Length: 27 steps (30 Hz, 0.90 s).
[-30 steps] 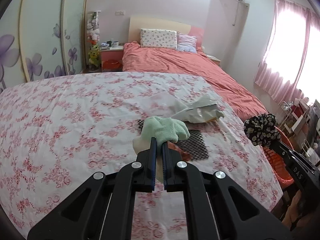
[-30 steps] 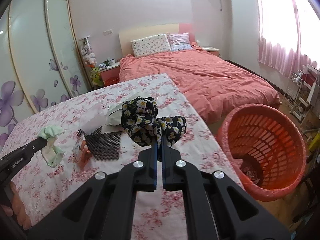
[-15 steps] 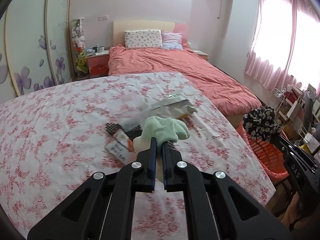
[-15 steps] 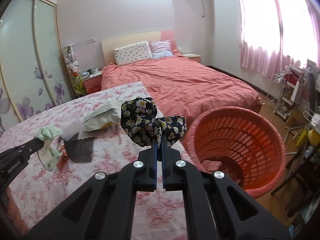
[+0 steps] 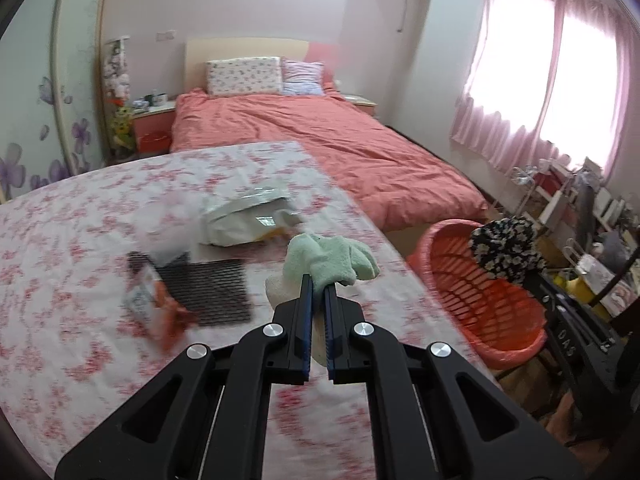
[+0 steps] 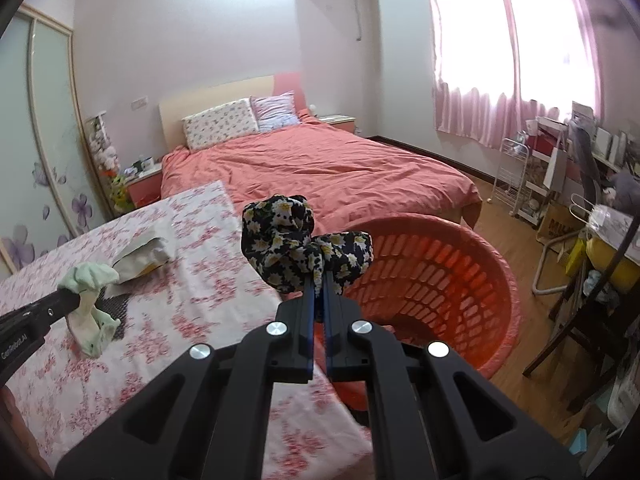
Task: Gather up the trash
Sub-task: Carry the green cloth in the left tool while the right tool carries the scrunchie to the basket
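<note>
The big red basket (image 6: 460, 280) sits on the floor, just ahead and right of the right gripper (image 6: 319, 284). That gripper is pinched tight on a flowery black cloth (image 6: 296, 248), at the basket's rim. The left gripper (image 5: 316, 284) squeezes a green sock (image 5: 332, 258) above the table edge (image 5: 400, 264). A white bag (image 5: 248, 220), black mesh (image 5: 208, 288) and a wrapper (image 5: 152, 304) are left. The way looks clear.

White letters "DAS" stand on the black body of the right gripper (image 5: 570, 338) as the left wrist view shows it. The left gripper (image 6: 24, 330), seen from the right wrist, carries small white lettering too blurred to read. A brown box (image 6: 558, 226) by the rack shows dark letters, only "MI" legible.
</note>
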Available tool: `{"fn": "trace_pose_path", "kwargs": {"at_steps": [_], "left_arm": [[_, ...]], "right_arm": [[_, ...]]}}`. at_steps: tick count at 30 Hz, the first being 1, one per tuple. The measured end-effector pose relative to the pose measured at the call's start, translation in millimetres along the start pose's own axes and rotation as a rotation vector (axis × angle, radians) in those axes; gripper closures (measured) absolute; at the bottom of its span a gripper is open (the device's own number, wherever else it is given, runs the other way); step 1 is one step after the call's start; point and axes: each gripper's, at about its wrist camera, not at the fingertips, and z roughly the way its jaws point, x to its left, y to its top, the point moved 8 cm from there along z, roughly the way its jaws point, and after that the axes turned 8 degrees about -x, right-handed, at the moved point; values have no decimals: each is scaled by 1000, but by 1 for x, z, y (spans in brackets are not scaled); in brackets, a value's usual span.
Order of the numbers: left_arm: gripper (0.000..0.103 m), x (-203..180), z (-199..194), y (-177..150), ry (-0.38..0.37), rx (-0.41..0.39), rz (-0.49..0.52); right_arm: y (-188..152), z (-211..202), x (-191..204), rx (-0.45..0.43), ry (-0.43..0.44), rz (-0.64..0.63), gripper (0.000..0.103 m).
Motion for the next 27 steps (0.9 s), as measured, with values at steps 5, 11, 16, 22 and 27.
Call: {"fn": "trace_pose_path", "kwargs": {"at_steps": [5,11,16,22,27], "left_arm": [[98,-33,8,1,-94,-1,-9],[98,-72,22,1,-167,11,9],[98,-100,34,-4,-213,30,27],[98,-128,46,-9,-258,56,47],[98,-145,54,-11,-292,65,55]], "right_arm": [[1,1,-33,-6,-37,45,98],[0,3,-64,-10,-72,81,98],[-2,8,-86,-8,-98,97,98],[-5,19,-102,7,-116,116,98],[-4,25,-114,9,-121,127,98]]}}
